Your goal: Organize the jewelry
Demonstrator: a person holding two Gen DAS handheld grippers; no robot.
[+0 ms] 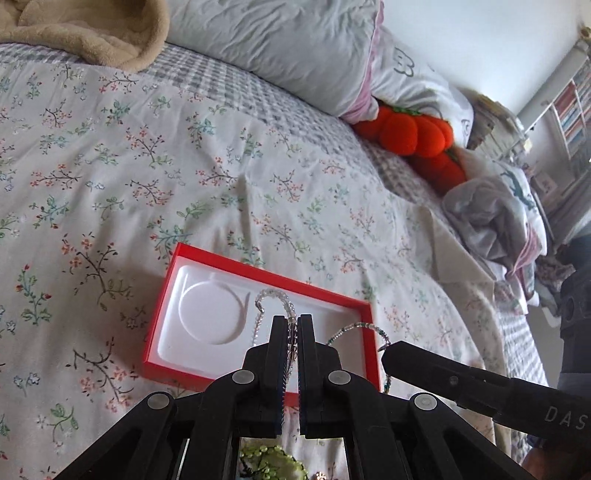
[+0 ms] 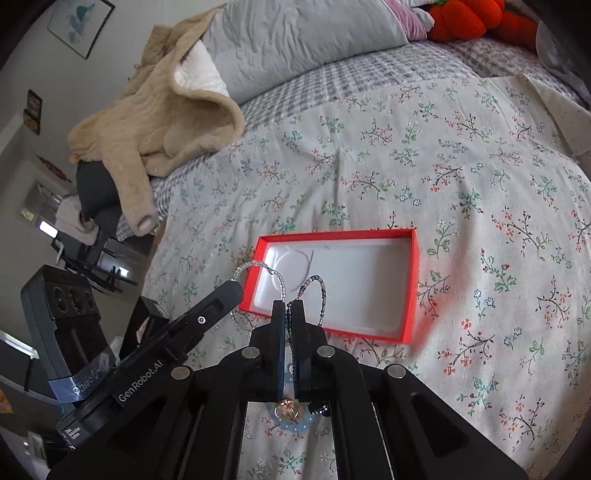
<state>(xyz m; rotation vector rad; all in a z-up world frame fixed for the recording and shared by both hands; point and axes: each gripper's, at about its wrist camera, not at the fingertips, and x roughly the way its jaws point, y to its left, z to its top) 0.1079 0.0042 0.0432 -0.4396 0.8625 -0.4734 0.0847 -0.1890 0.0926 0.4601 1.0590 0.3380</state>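
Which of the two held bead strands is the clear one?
The clear bead strand, pinched in the left hand-held gripper, has colourless beads. The dark bead strand in the right hand-held gripper has teal and dark beads.

Bed fills both views, covered by a white floral-print sheet [image 1: 155, 158] over a grey-and-white checked cover [image 2: 369, 79]. Large pale grey pillow [image 1: 273, 40] at the head, pink trim along its edge. Beige fleece jacket [image 2: 155, 110] crumpled beside the pillow, one sleeve hanging off the bed edge. Orange plush pumpkins [image 1: 417, 136] tucked under the pillow's corner. Heap of crumpled pale bedding [image 1: 495, 221] near them. White wall [image 1: 480, 40] behind, daylight even and soft. Bookshelf [image 1: 572, 107] with colourful spines at far side, blurred. Framed picture [image 2: 79, 26] on the wall past the jacket; dark chair [image 2: 98, 199] below the hanging sleeve.
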